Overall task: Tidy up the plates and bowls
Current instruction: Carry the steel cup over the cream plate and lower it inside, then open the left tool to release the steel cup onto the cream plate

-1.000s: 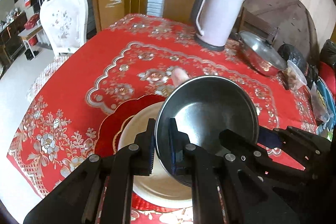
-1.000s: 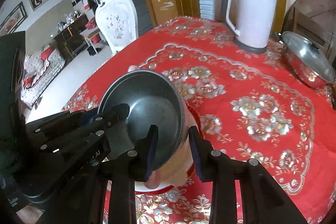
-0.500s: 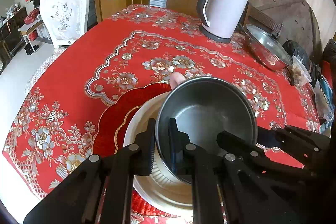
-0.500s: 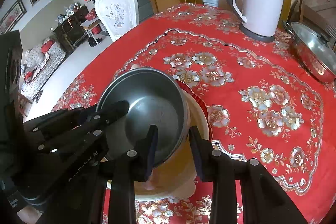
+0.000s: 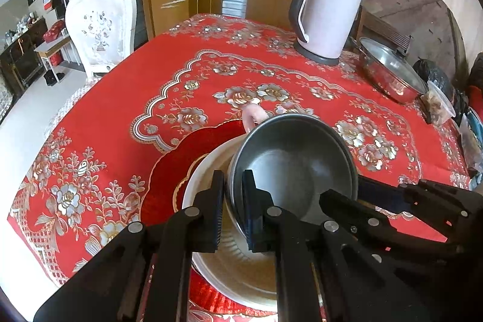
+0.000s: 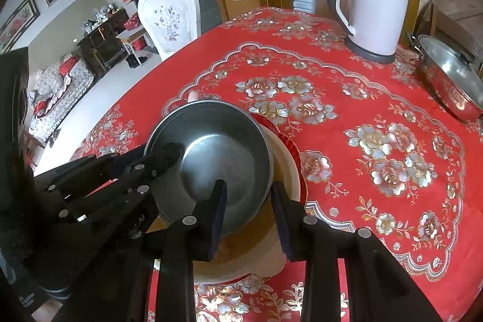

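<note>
A steel bowl [image 5: 295, 159] [image 6: 217, 147] hangs tilted just over a cream dish [image 5: 241, 270] [image 6: 286, 159]. That dish rests on a red scalloped plate [image 5: 181, 159] [image 6: 273, 124] on the red flowered tablecloth. My left gripper [image 5: 234, 180] [image 6: 157, 153] is shut on the bowl's near-left rim. The right gripper [image 6: 249, 192] [image 5: 353, 195] straddles the opposite rim with a wide gap, one finger inside the bowl and one outside. A small pink thing [image 5: 253, 115] peeks out behind the bowl's far rim; I cannot tell what it is.
A white electric kettle [image 5: 326, 17] [image 6: 374, 5] stands at the far side of the table. A lidded steel pot [image 5: 392, 71] [image 6: 452, 80] sits to its right, with bags [image 5: 437, 101] beyond. A white chair [image 5: 99, 23] [image 6: 169, 14] stands at the far left edge.
The steel bowl has come down closer to the cream dish, carried by the left gripper. The right gripper has kept its wide gap around the rim.
</note>
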{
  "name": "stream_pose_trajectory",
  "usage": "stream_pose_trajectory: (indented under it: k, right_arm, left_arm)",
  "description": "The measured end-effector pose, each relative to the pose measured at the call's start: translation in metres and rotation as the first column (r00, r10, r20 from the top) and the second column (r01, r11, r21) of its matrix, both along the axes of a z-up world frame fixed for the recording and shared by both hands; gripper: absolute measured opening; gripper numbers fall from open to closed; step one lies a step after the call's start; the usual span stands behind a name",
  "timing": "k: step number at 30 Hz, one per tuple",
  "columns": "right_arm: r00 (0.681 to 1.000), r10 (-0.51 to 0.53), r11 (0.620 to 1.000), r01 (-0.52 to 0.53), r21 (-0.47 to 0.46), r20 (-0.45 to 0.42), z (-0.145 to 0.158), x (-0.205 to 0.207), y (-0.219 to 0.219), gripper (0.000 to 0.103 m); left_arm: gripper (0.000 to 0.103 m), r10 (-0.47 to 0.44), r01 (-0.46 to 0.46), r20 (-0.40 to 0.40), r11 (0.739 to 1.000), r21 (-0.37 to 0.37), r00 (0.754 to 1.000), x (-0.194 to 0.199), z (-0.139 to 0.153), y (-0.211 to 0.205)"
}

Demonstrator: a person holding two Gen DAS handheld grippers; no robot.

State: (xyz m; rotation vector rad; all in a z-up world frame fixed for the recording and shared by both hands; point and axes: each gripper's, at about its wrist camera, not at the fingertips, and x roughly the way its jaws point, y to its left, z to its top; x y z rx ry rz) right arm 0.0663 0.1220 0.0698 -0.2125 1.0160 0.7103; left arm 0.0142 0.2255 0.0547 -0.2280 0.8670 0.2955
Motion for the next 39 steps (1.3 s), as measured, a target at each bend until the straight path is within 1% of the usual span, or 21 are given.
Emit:
stream_pose_trajectory:
  k: [3,16,20,24,26,30,33,35,37,38,39]
  right_arm:
    - [1.000,-0.006,1.000,0.006,0.002,0.023,0.004,-0.004,-0.002,0.033]
    - [0.999,-0.020,0.999,0.018,0.044,0.042,0.008,-0.012,-0.012,0.033]
    - [0.998,-0.029,0.998,0.026,0.056,0.057,0.011,-0.017,-0.016,0.038]
    - [0.995,-0.045,0.997,0.040,0.068,0.085,0.015,-0.023,-0.022,0.048]
    - [0.994,-0.053,0.996,0.045,0.076,0.096,0.016,-0.026,-0.025,0.050]
    - [0.992,-0.058,0.995,0.048,0.092,0.109,0.016,-0.034,-0.031,0.050]
    - [0.989,-0.063,0.993,0.050,0.104,0.133,0.017,-0.041,-0.036,0.051]
    - [0.984,-0.073,0.993,0.057,0.104,0.163,0.019,-0.047,-0.039,0.054]
    - [0.975,-0.093,0.991,0.071,0.113,0.202,0.020,-0.053,-0.044,0.059]
    - [0.971,-0.101,0.990,0.077,0.117,0.216,0.020,-0.056,-0.046,0.063]
    - [0.968,-0.107,0.990,0.081,0.119,0.225,0.020,-0.058,-0.049,0.064]
  left_arm:
    - [0.010,0.005,-0.005,0.019,1.000,0.011,1.000,-0.004,0.003,-0.002]
    - [0.009,0.013,-0.015,0.063,0.999,0.044,0.998,-0.014,0.008,-0.008]
    - [0.009,0.023,-0.029,0.092,0.998,0.064,0.995,-0.021,0.013,-0.011]
    - [0.009,0.029,-0.038,0.129,0.997,0.064,0.991,-0.030,0.018,-0.012]
    - [0.010,0.033,-0.043,0.145,0.997,0.062,0.989,-0.035,0.019,-0.012]
    - [0.010,0.042,-0.059,0.179,0.994,0.089,0.983,-0.044,0.021,-0.019]
    - [0.010,0.050,-0.068,0.202,0.994,0.085,0.978,-0.051,0.020,-0.021]
    - [0.015,0.063,-0.086,0.216,0.992,0.096,0.974,-0.057,0.020,-0.023]
    - [0.025,0.080,-0.110,0.237,0.987,0.117,0.968,-0.064,0.021,-0.024]
    - [0.027,0.089,-0.124,0.251,0.984,0.128,0.964,-0.068,0.022,-0.025]
    - [0.034,0.104,-0.145,0.274,0.980,0.136,0.956,-0.074,0.023,-0.026]
